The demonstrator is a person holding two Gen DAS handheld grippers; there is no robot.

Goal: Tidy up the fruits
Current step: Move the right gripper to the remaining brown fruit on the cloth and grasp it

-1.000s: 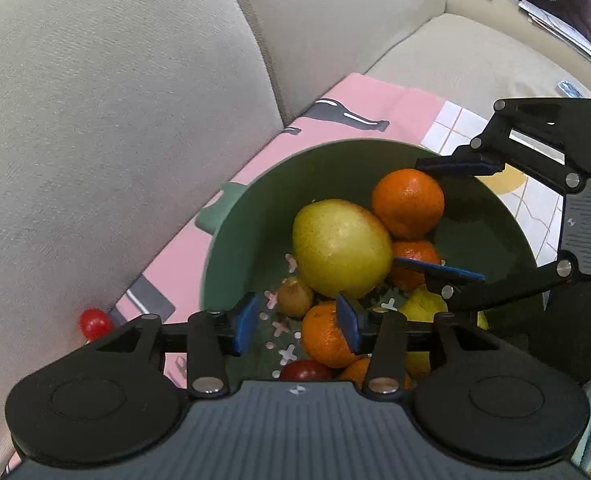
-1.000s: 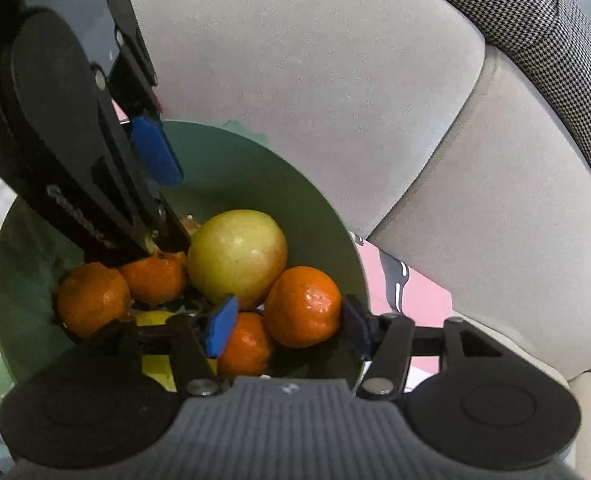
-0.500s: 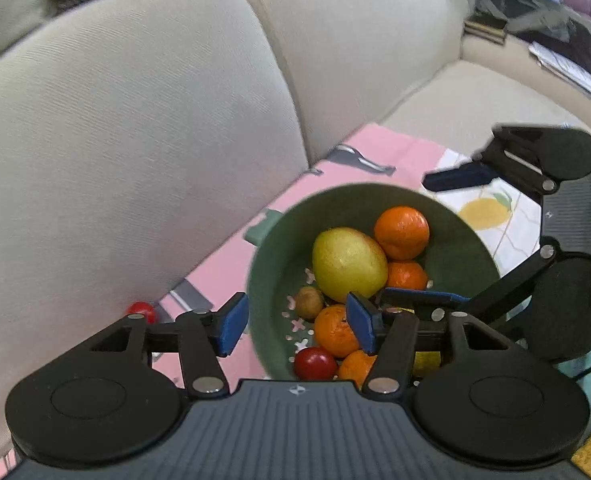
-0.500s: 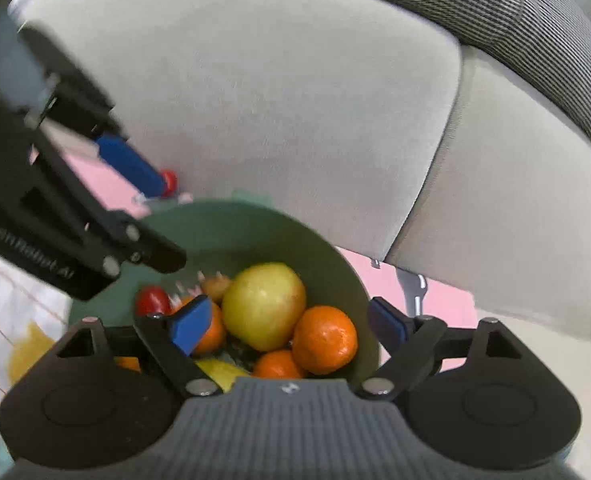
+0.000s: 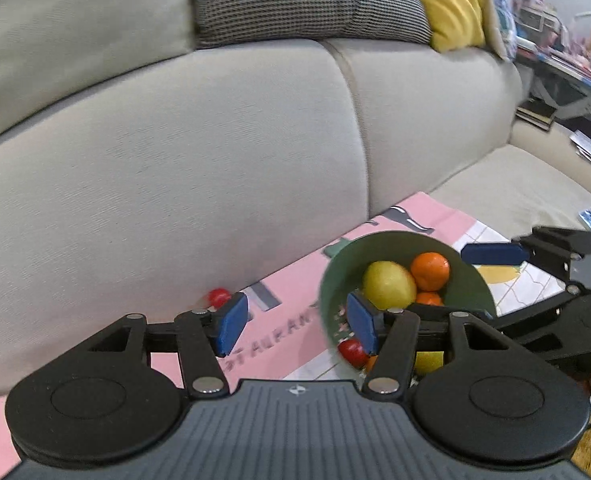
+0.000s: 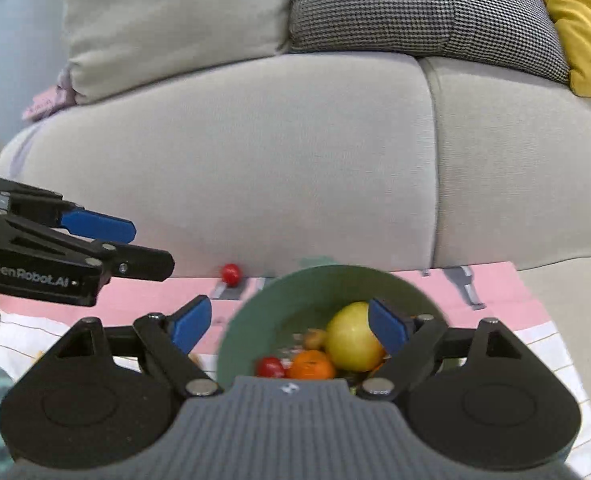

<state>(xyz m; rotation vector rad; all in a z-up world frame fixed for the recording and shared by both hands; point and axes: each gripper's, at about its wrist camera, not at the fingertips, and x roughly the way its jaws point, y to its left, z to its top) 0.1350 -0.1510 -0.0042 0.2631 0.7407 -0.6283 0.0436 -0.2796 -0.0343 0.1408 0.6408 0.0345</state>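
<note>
A green bowl [image 5: 383, 242] [image 6: 295, 296] sits on a pink patterned cloth on the sofa seat. It holds a yellow-green pear [image 5: 387, 284] [image 6: 351, 340], several oranges [image 5: 429, 266] [image 6: 311, 364] and a small red fruit [image 5: 351, 352] [image 6: 269, 366]. Another small red fruit [image 5: 218, 296] [image 6: 230, 273] lies on the cloth against the sofa back, left of the bowl. My left gripper [image 5: 295, 324] is open and empty, above the cloth at the bowl's left. My right gripper [image 6: 291, 326] is open and empty, over the bowl.
The grey sofa back [image 5: 175, 168] rises just behind the cloth [image 5: 279, 332]. A houndstooth cushion [image 6: 415, 8] and a yellow cushion [image 5: 451, 0] rest on top. Bare sofa seat [image 5: 515, 196] extends right, with papers and clutter at its far end.
Both grippers have pulled up and back from the bowl, so the bowl looks smaller. Both have opened wider. The fruits in the bowl have not moved.
</note>
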